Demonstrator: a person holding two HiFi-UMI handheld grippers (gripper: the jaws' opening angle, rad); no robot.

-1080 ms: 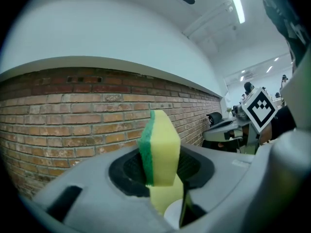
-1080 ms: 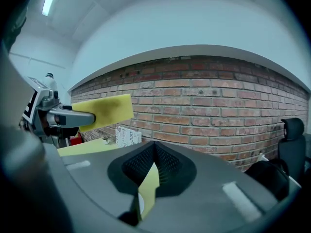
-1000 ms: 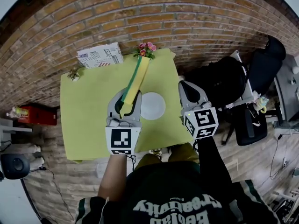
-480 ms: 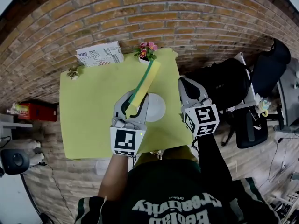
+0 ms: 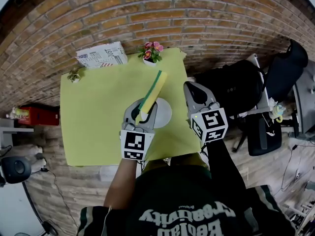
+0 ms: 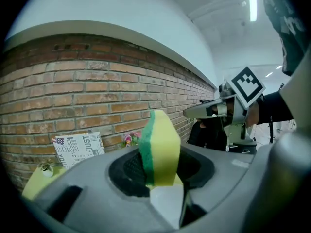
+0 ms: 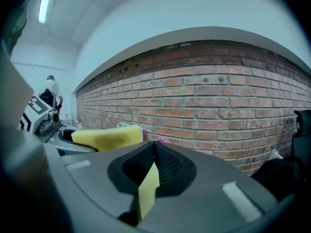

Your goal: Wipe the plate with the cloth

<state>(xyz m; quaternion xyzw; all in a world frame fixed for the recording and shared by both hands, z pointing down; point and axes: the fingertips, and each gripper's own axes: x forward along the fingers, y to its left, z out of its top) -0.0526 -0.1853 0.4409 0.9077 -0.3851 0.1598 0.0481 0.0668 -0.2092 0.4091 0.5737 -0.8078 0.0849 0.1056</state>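
Yellow-green foam sponge (image 5: 153, 90) is held over the round white plate (image 5: 165, 114).
It is clamped in the left gripper (image 5: 141, 113) jaws; the right gripper (image 5: 191, 88) jaws are pressed together.

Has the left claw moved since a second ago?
Yes. The left claw carried the sponge rightward, from beside the white plate to over its left part.

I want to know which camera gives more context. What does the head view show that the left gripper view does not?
Only the head view shows the red box and the chair. Only the left gripper view shows the ceiling light. Both show the sponge shut in the left tool, the right tool, the newspaper, the flowers and the brick wall.
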